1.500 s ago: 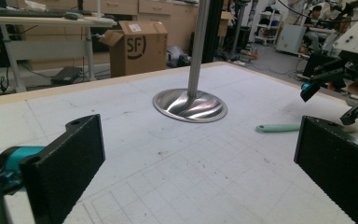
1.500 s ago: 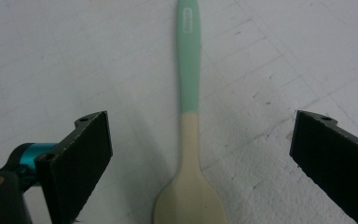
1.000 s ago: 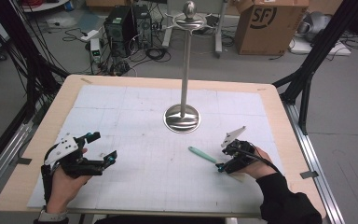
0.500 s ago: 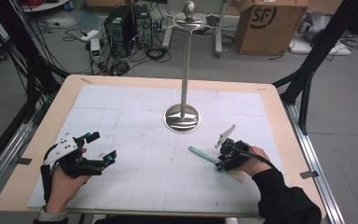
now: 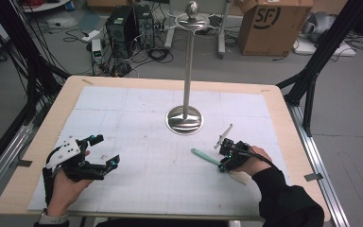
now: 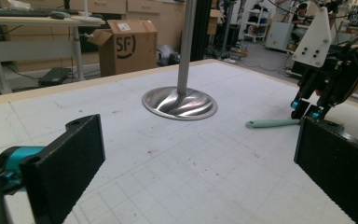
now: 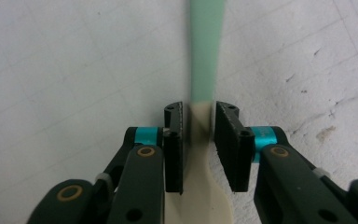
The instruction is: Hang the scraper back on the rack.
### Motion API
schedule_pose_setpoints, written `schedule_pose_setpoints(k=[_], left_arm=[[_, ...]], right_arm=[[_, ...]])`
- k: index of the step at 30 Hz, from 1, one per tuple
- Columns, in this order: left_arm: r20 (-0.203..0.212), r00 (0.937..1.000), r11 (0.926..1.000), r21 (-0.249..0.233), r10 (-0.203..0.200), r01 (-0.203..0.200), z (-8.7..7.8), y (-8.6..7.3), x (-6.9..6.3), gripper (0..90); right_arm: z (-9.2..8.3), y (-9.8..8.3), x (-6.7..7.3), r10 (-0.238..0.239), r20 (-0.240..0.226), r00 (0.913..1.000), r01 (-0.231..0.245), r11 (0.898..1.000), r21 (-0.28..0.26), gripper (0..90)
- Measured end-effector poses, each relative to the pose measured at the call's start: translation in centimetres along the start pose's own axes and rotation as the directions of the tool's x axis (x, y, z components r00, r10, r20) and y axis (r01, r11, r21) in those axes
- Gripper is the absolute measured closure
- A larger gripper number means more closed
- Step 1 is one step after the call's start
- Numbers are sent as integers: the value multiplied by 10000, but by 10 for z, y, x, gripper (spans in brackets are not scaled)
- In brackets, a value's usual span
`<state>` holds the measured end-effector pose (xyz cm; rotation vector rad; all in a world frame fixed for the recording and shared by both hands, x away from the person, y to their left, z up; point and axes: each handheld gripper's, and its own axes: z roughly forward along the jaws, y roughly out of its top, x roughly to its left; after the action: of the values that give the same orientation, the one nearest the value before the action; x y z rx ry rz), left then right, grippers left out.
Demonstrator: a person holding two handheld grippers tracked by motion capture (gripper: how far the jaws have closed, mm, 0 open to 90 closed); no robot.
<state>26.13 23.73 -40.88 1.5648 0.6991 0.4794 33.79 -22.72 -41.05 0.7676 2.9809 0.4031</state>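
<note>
A slim utensil (image 5: 203, 155) with a mint-green front part (image 7: 205, 46) and a cream rear part lies flat on the white gridded mat at the right. My right gripper (image 5: 223, 165) is down over it, and in the right gripper view the jaws (image 7: 198, 116) are pinched in on the cream part just behind the green section. Resting at the mat's left, my left gripper (image 5: 105, 151) is open and holds nothing. Its wide-apart jaws (image 6: 205, 172) face the utensil (image 6: 272, 123) and the right gripper (image 6: 307, 109).
A tall metal stand with a round shiny base (image 5: 184, 120) rises at the mat's far middle, also seen as the stand base (image 6: 179, 102). The wooden table (image 5: 274, 101) ends close behind it. A cardboard box (image 5: 264, 26), cables and black frame legs are beyond.
My right gripper has dropped lower and shifted slightly left onto the utensil, with its jaws closing around the cream part. The left gripper has stayed put.
</note>
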Motion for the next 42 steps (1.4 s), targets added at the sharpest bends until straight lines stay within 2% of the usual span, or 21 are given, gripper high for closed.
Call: schedule_pose_setpoints(k=[2, 9, 15, 17, 20, 23, 26, 27, 28, 29, 30, 35, 36, 37, 38, 39, 40, 42], left_arm=[[15, 10000, 10000, -19, -28, 29, 0, 0, 0, 22], [90, 10000, 10000, 86, 4, -5, 1, -1, 0, 23], [-6, 10000, 9999, 87, -65, 65, 0, -1, 2, 22], [-50, 9999, 9999, 131, -97, 98, 1, -1, 2, 23], [-80, 9999, 9999, 117, -80, 81, 0, -1, 2, 23], [-46, 9999, 9999, 83, -126, 126, -1, -1, 3, 22], [157, 9998, 9999, 1, -115, 115, -1, -1, 2, 22], [234, 9997, 9999, -37, -98, 99, -1, -1, 2, 22], [279, 9996, 9999, -88, -104, 106, -1, -1, 1, 22], [315, 9994, 9998, -134, -121, 125, -2, 0, 1, 22], [348, 9993, 9998, -153, -132, 137, -2, 0, 2, 22], [254, 9996, 9999, -98, -116, 119, -2, 0, 2, 23], [229, 9997, 9999, -91, -120, 123, -2, 0, 2, 23], [230, 9997, 9999, -64, -95, 96, -2, 0, 2, 23], [223, 9997, 9999, -64, -92, 94, -2, 0, 2, 22], [215, 9997, 9999, -67, -92, 94, -2, 0, 2, 22], [210, 9997, 9999, -78, -115, 117, -1, 0, 2, 23], [206, 9997, 9999, -35, -105, 105, -1, 0, 2, 22]], right_arm=[[0, 1, 0, 27, 63, 10000, -27, 10000, 61, 798], [0, 1, 1, -49, 177, 9998, 48, 10000, 67, 806], [-1, -6, -2, 241, -9, 9997, -242, 9984, -509, 808], [-3, -7, -3, 318, -109, 9994, -323, 9981, -529, 807], [-6, -10, -5, 472, -63, 9989, -475, 9953, -843, 807], [-16, -14, -8, 646, -205, 9977, -671, 9839, -1658, 807], [-24, -17, -9, 737, -114, 9972, -745, 9740, -2139, 806], [-24, -17, -9, 737, -114, 9972, -745, 9740, -2139, 806], [-29, -20, -10, 861, -1, 9963, -831, 9609, -2641, 806], [-29, -20, -10, 861, -1, 9963, -831, 9609, -2641, 806], [-35, -23, -11, 1010, 84, 9949, -934, 9462, -3097, 806], [-45, -30, -12, 883, 42, 9961, -786, 9066, -4145, 806], [-47, -32, -12, 849, 7, 9964, -760, 8957, -4381, 806], [-47, -32, -12, 849, 7, 9964, -760, 8957, -4381, 806], [-52, -36, -13, 837, -160, 9964, -807, 8668, -4921, 806], [-52, -36, -13, 837, -160, 9964, -807, 8668, -4921, 806], [-55, -39, -13, 776, -181, 9968, -753, 8433, -5322, 805], [-58, -40, -13, 779, -126, 9969, -715, 8240, -5620, 805]])
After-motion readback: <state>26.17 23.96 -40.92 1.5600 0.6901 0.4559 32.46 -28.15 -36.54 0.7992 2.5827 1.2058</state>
